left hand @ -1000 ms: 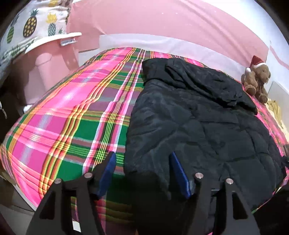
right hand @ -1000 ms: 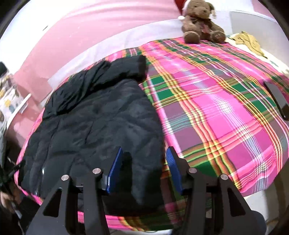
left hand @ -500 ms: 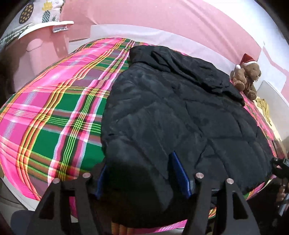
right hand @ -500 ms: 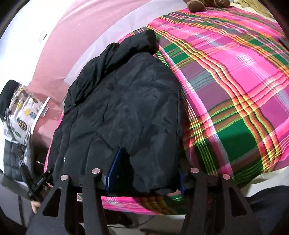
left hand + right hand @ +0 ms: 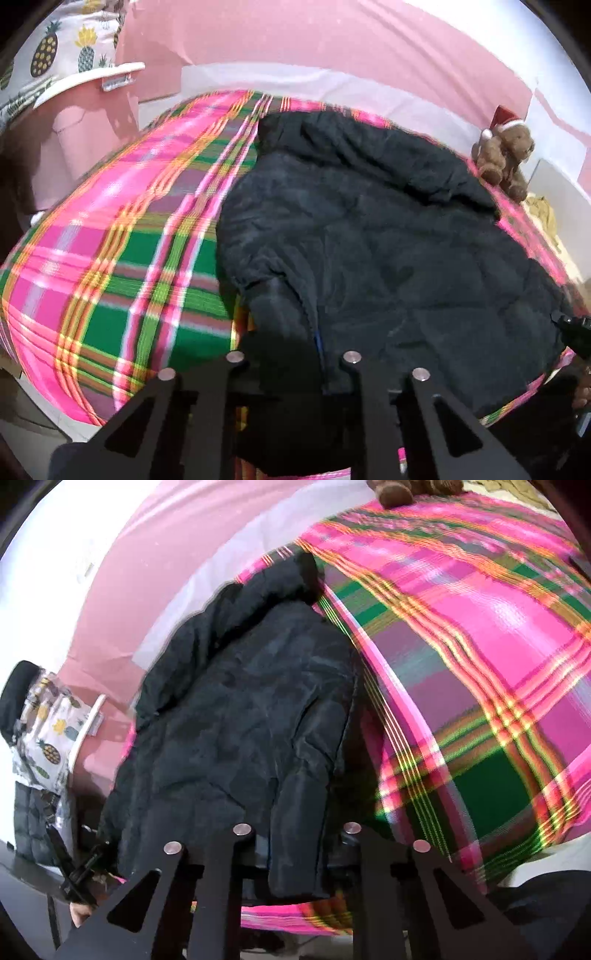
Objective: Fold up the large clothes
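The left claw (image 5: pixel 291 343) is clamped on the near hem of the black coat (image 5: pixel 388 236); its jaws have just been closing, w/ a bunched fold of coat pinched between them. The right claw (image 5: pixel 295 834) is clamped on the hem too (image 5: pixel 236 709), and its jaws have just been closing on a thick fold. The coat is spread on the pink and green checked blanket (image 5: pixel 122 229), hood end far away.

No words or labels can be read. Pineapple pictures are seen on a cloth (image 5: pixel 62 48) at the left.

Only in the left view is the whole teddy bear (image 5: pixel 506 158) w/ a red hat seen; in the right view just its feet (image 5: pixel 399 489) are cut off at the top. Only in the right view is a dark padded thing (image 5: pixel 31 823) seen under the pineapple cloth (image 5: pixel 51 723).

A sec ago both claws were wide apart over the hem. Now the hem is gathered up and lifted a bit.
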Available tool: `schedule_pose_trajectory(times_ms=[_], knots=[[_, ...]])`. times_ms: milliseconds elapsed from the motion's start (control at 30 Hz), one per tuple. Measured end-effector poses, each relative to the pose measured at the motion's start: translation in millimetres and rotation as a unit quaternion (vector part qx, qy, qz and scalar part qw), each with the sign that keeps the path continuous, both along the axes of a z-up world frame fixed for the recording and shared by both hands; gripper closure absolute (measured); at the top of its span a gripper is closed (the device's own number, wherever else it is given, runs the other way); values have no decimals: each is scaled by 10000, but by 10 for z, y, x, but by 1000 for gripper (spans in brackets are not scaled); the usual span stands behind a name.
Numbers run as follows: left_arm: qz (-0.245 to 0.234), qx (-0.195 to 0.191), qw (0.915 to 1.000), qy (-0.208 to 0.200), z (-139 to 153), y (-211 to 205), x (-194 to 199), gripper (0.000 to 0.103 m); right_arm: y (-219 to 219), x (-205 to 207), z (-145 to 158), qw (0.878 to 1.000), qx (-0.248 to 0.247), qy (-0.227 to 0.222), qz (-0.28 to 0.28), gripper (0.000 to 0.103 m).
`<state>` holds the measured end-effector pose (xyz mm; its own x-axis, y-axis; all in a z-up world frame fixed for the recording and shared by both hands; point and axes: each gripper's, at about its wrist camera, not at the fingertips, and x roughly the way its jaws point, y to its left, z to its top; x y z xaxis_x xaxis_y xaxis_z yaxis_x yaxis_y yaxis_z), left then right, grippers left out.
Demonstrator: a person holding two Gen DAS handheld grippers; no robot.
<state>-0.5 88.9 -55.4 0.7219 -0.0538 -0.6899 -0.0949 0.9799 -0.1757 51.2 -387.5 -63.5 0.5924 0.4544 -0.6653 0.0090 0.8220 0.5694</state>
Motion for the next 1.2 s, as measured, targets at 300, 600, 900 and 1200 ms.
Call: schedule_pose_trajectory(times_ms=[300, 600, 900, 1200], knots=[[-73, -385, 9969, -685, 604, 96, -403, 87, 12, -364, 725, 9965, 75, -816, 132, 91], [-138, -709, 9934, -889, 862, 78, -842, 87, -102, -824, 986, 9939, 187, -1086, 14, 91], [-218, -859, 9897, -1123, 1105, 61, -912, 86, -225, -932, 1205, 9896, 300, -1405, -76, 91], [-199, -875, 9854, -1444, 1390, 110, -348, 86, -246, -370, 1513, 9832, 383, -1785, -35, 90]])
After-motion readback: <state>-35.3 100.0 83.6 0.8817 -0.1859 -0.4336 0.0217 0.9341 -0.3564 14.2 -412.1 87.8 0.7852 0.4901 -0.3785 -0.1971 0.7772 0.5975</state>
